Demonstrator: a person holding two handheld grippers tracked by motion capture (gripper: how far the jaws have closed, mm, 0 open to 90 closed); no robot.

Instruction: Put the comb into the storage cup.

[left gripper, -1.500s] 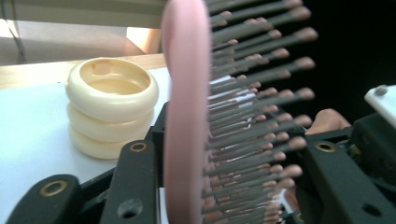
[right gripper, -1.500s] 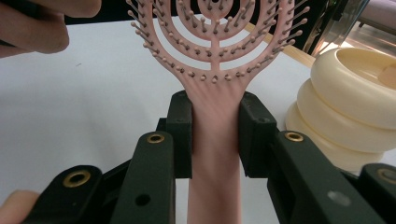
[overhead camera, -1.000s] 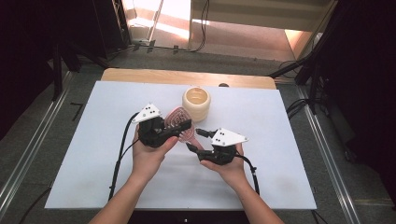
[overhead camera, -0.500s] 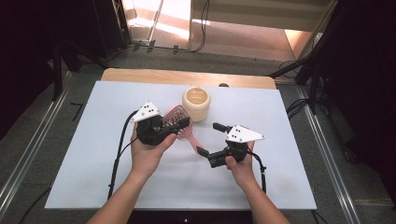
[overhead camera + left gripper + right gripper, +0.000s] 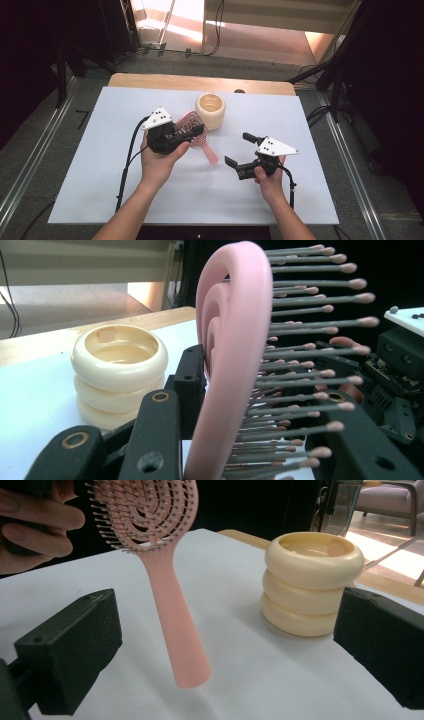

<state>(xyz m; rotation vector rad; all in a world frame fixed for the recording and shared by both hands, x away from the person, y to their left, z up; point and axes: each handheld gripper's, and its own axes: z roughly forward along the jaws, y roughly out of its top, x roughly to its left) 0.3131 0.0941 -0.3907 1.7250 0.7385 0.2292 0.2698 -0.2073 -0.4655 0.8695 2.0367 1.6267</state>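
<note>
A pink hairbrush [image 5: 189, 128] is held up off the white table, handle [image 5: 208, 151] slanting down toward the right. My left gripper [image 5: 192, 135] is shut on the brush's head; in the left gripper view the pink frame and bristles [image 5: 235, 340] stand between the black jaws. My right gripper [image 5: 239, 148] is to the right of the handle and apart from it. Its jaws have just been opening and now stand wide with nothing between them. In the right gripper view the brush [image 5: 170, 595] hangs ahead at left, between the open jaws' line of sight.
A cream ribbed cup [image 5: 210, 111] stands upright behind the brush, also seen as the cup [image 5: 310, 580] at right of the right gripper view. The white sheet [image 5: 100, 175] covers the table; a wooden edge [image 5: 150, 80] runs along the back. Cables trail from both grippers.
My right gripper has let go of the brush handle, opened wide and drawn away to the right. The left gripper has kept still with the brush head in it.
</note>
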